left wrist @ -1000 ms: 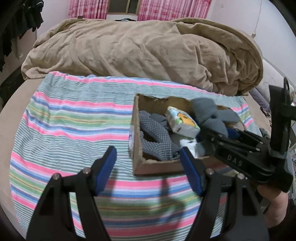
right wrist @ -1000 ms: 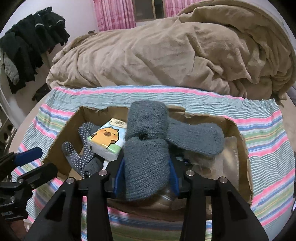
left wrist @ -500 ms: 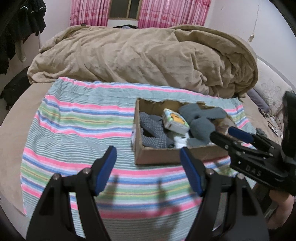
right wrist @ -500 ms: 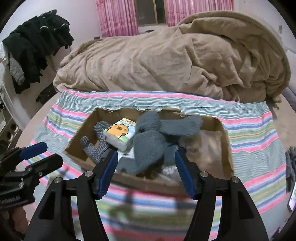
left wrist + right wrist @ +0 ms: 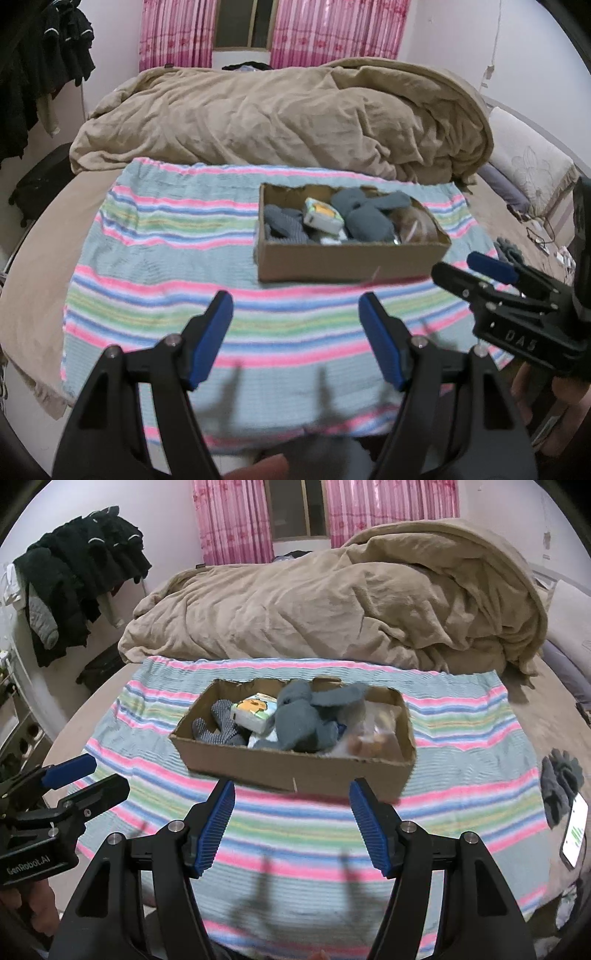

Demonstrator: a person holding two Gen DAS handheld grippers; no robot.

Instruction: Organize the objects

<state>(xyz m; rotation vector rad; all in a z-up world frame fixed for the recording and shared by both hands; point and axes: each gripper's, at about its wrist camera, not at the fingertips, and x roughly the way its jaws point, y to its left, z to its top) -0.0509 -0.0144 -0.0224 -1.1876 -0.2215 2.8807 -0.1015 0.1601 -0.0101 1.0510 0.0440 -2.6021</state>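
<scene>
A cardboard box [image 5: 347,258] [image 5: 295,770] stands on a striped towel [image 5: 155,266] [image 5: 461,775] on the bed. In it lie grey socks [image 5: 365,216] [image 5: 306,716], a dotted grey glove [image 5: 284,223] [image 5: 221,727], a tissue pack with an orange cartoon [image 5: 322,216] [image 5: 255,710] and a clear bag [image 5: 376,731]. My left gripper [image 5: 295,325] is open and empty, well in front of the box. My right gripper [image 5: 291,812] is open and empty, in front of the box; it also shows in the left wrist view [image 5: 476,269].
A crumpled tan duvet [image 5: 280,114] [image 5: 332,605] fills the bed behind the towel. Dark clothes [image 5: 77,576] hang at the left. A dark cloth [image 5: 561,782] and a lit phone [image 5: 574,834] lie at the towel's right edge. A pillow [image 5: 528,170] lies at the right.
My right gripper opened and let the grey socks go into the box. Both grippers then drew back from the box toward the bed's near edge.
</scene>
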